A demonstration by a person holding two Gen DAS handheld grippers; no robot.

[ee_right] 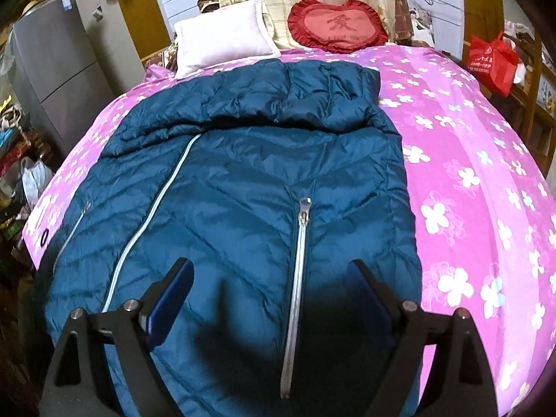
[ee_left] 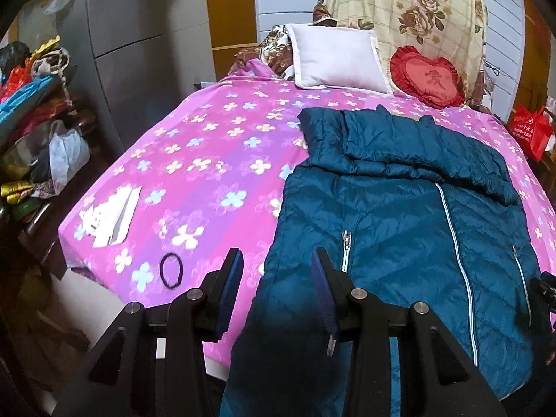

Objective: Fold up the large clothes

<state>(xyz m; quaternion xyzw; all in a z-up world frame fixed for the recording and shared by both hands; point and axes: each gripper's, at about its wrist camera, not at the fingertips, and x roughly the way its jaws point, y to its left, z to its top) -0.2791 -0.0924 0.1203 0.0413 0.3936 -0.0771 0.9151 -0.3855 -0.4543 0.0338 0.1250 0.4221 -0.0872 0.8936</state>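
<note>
The teal down jacket lies spread flat on the bed, zipper up, ready for folding. The right gripper hangs over its hem, fingers wide apart and empty; the left gripper stands part-open at the jacket's edge — pinching nothing.

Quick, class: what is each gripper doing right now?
Left gripper: open, holding nothing, above the jacket edge.
Right gripper: open wide, empty, above the jacket.

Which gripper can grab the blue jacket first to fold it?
Probably the left gripper: it hangs right at the jacket side edge. The right gripper is open over the jacket's middle, with no edge between its fingers.
</note>
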